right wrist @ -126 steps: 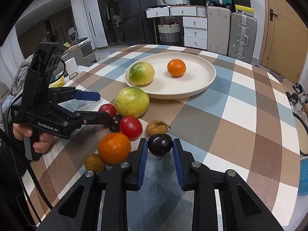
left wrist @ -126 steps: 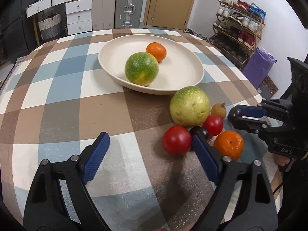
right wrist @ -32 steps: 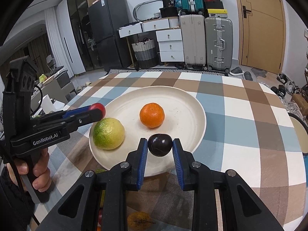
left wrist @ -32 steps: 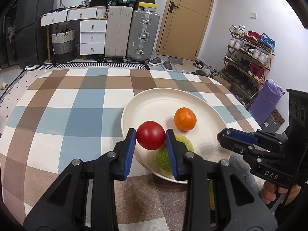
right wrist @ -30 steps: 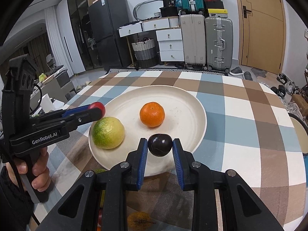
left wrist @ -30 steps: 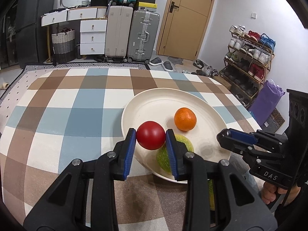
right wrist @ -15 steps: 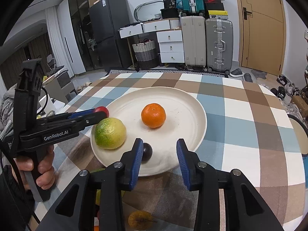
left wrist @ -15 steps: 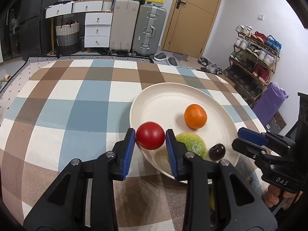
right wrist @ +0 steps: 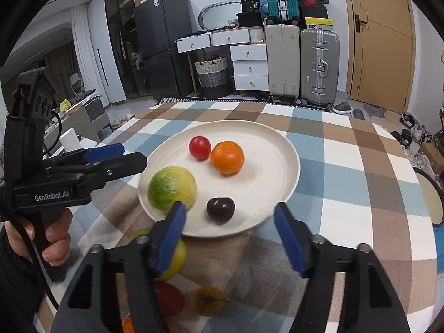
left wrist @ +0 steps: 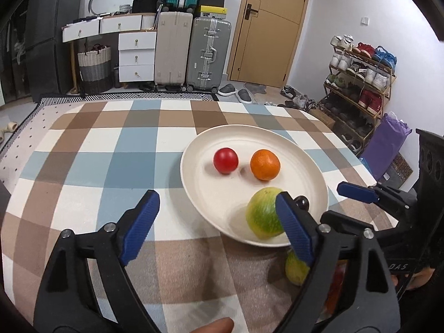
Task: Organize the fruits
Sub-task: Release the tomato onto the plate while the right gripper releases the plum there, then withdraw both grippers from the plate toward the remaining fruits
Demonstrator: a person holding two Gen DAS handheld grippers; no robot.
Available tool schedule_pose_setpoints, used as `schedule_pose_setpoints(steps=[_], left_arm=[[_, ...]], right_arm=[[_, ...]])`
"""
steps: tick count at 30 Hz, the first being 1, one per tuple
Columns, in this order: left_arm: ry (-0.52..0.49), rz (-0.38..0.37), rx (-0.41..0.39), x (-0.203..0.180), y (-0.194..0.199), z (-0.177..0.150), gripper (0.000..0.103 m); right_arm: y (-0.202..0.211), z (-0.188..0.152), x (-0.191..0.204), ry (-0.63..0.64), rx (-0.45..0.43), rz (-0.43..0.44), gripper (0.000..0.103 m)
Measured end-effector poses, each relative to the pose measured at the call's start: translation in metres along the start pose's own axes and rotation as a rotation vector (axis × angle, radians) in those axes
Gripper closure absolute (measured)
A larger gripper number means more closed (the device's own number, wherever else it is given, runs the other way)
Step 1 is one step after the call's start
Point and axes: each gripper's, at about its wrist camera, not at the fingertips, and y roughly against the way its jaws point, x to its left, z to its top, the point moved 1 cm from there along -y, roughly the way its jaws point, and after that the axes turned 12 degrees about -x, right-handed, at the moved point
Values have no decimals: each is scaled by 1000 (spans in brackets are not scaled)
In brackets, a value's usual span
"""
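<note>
Left gripper (left wrist: 216, 222) jaws opening w/ nothing between, right gripper (right wrist: 229, 238) jaws opening too, empty, red tomato (left wrist: 225, 160) on cream plate (left wrist: 310, 172) beside orange (left wrist: 265, 164), dark plum (right wrist: 220, 210) near front rim.

Matt plate (right wrist: 288, 166) (glossy tomato (right wrist: 199, 147))

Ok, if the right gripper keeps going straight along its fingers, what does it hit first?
Probably the dark plum near the front of the plate; it lies just ahead of the right gripper, whose jaws are opening with nothing between them. Depth is uncertain.
</note>
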Motion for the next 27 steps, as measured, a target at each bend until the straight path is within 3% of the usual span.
schedule_pose_setpoints(steps=[2, 4, 6, 11, 27], left_arm=[[-12, 9, -4, -2, 8, -4, 13], [-10, 15, -7, -4, 15, -7, 0], [-4, 15, -21, -6, 24, -10, 1], [-20, 20, -19, -13, 39, -20, 1], [-18, -5, 4, -24, 74, -42, 1]], right_arm=[[7, -2, 0, -11, -14, 12, 19], [13, -4, -1, -20, -29, 10, 7], [19, -5, -3, -31, -37, 6, 0], [28, -11, -10, -75, -24, 29, 0], [57, -30, -19, -38, 6, -1, 0]])
